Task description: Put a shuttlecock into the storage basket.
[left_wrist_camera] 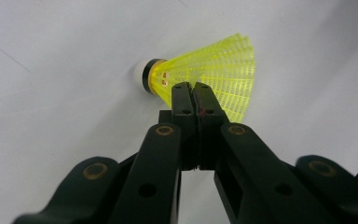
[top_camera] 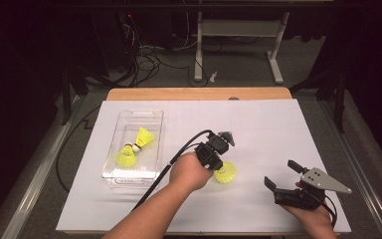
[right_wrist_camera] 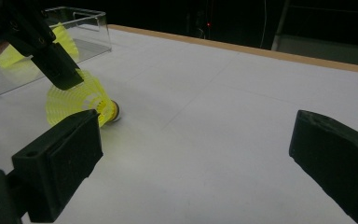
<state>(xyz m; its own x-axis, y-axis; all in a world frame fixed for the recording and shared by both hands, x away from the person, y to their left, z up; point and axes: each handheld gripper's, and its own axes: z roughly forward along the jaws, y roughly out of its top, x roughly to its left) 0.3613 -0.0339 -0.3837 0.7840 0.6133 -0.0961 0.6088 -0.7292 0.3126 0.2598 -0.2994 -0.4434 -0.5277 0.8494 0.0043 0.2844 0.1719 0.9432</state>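
Note:
A yellow shuttlecock point(top_camera: 226, 173) with a white cork tip lies on its side on the white table cover, right of centre. My left gripper point(top_camera: 219, 166) is shut on the edge of its mesh skirt. In the left gripper view the two jaws of the left gripper point(left_wrist_camera: 193, 89) press together over the shuttlecock point(left_wrist_camera: 216, 74). My right gripper point(top_camera: 282, 174) rests open near the front right, with nothing between its jaws. In the right gripper view the right gripper point(right_wrist_camera: 196, 140) faces the shuttlecock point(right_wrist_camera: 77, 100), and the left gripper point(right_wrist_camera: 65, 77) pinches it from above.
A clear plastic box point(top_camera: 140, 114) stands at the left and holds two more yellow shuttlecocks point(top_camera: 144, 136) point(top_camera: 126, 156). The white sheet point(top_camera: 263, 124) covers most of the wooden table. Cables and table legs lie on the floor beyond the far edge.

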